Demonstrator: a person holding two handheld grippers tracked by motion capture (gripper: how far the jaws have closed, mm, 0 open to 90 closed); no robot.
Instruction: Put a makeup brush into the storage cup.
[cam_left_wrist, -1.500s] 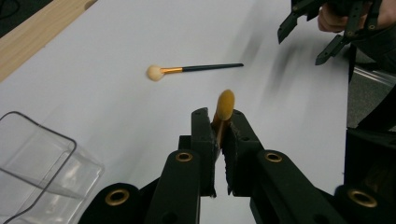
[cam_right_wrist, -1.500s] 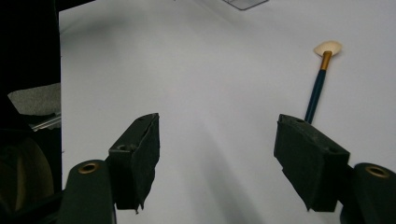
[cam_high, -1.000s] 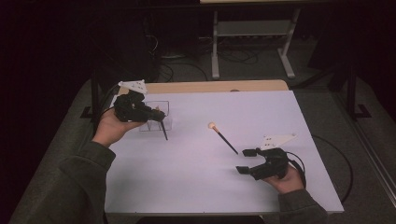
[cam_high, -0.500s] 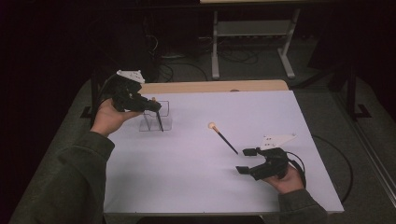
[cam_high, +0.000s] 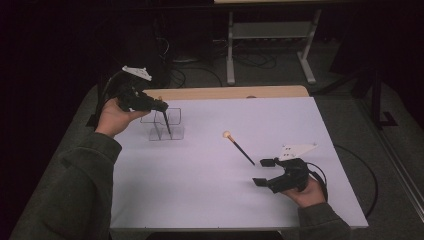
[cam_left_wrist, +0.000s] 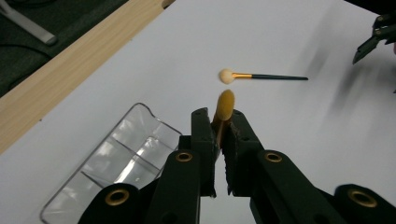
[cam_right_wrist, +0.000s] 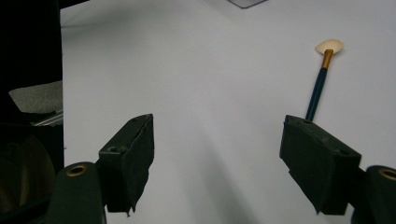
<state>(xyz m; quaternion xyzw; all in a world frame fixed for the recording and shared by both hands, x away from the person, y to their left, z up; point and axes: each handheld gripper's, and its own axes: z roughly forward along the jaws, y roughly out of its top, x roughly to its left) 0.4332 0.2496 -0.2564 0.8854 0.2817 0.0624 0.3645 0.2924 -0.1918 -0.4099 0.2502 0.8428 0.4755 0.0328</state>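
Since a second ago our left gripper (cam_high: 159, 106) has lifted its brush (cam_high: 166, 123) over the clear organizer (cam_high: 174, 131), jaws clamped on the handle, tip pointing down. Our right gripper (cam_high: 264, 172) rests wide apart near the second brush (cam_high: 239, 147) lying on the white table (cam_high: 200, 200).

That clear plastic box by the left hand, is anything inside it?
The clear box looks empty through its dividers. The left gripper holds a brush with its handle reaching down to it; the gripper covers the tip.
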